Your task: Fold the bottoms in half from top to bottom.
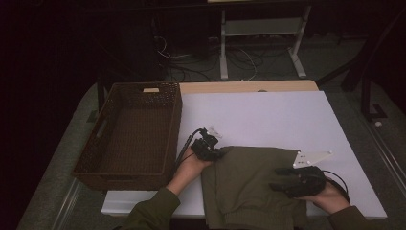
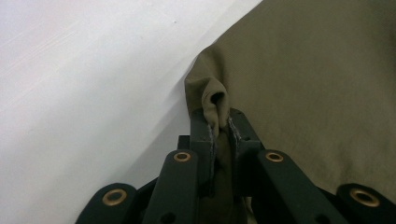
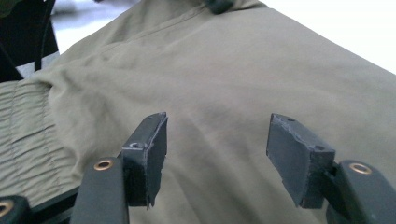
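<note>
An olive-green folded garment lies on the white table near the front edge. My left gripper sits at the garment's far left corner. In the left gripper view its jaws pinch a bunched fold of the olive cloth, my left gripper shut on it. My right gripper rests over the garment's right side. In the right gripper view my right gripper stands open, its pads apart above the cloth, nothing between them.
A dark brown wicker basket stands at the table's left. The white table top stretches behind the garment. A white frame and cables lie on the floor beyond the table.
</note>
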`<state>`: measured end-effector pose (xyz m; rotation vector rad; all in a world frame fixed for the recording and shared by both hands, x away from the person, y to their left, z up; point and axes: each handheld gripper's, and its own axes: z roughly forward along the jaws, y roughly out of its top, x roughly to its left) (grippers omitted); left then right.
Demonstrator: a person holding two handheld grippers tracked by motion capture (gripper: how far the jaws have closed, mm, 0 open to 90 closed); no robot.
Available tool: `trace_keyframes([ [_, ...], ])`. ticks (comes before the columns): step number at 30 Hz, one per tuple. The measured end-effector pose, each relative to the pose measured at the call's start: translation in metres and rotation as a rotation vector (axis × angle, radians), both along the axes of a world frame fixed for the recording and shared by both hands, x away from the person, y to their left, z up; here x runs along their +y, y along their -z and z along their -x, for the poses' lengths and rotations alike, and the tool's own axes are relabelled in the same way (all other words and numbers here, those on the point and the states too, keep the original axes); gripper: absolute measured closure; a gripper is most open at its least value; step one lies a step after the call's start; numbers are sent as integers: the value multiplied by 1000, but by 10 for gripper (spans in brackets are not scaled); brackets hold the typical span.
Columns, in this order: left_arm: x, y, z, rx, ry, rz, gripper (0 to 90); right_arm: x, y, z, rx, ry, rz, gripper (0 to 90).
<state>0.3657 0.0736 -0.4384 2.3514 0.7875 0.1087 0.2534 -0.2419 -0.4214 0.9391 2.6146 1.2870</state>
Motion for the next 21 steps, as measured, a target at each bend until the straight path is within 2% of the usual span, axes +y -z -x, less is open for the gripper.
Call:
trace_keyframes([
  [11,1,0,0,2,4,3,821,-17,-10,-24,-28,112,35,420],
  [21,1,1,-1,4,4,10,821,-44,-9,-59,-19,230,87,427],
])
